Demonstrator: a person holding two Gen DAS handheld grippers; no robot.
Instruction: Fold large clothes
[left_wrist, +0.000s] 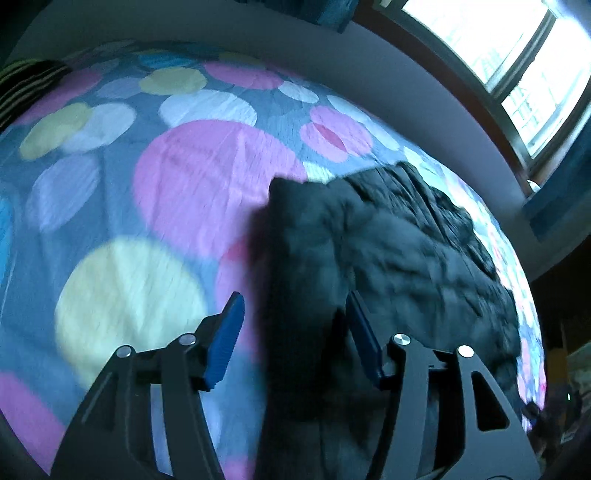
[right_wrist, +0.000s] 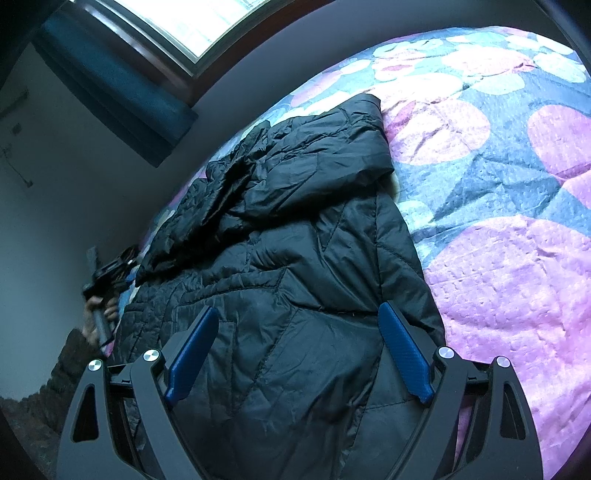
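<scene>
Blur is the main problem in the left wrist view, so the black puffy jacket (left_wrist: 388, 251) just reads as a dark lumpy mass there and its near end runs off the bottom edge behind the left hand-held gripper (left_wrist: 295, 332). One jacket, lying on the bed's spotted cover (left_wrist: 192, 177), toward the side nearest the wall and window (left_wrist: 517, 55). The right wrist view is way sharper: you can see the quilted stitching and a folded-over upper layer, but I can't tell which part is sleeve, hood or body, and the lower end is cut off by the frame. Two grippers total, each with two blue pads. The left one's jaws stand apart with a dark strip of the jacket between them; the pads don't look pressed on it, so I'd call it released, though the blur makes the right pad's contact hard to judge. The right hand-held gripper (right_wrist: 297, 328) is spread wide over the jacket, gripping nothing. At the left edge of the right wrist view you can make out the other gripper's body, with a hand (right_wrist: 98, 314) on its handle and a dark sleeve (right_wrist: 62, 373). A striped thing in the far corner of the bed is too small to identify.
</scene>
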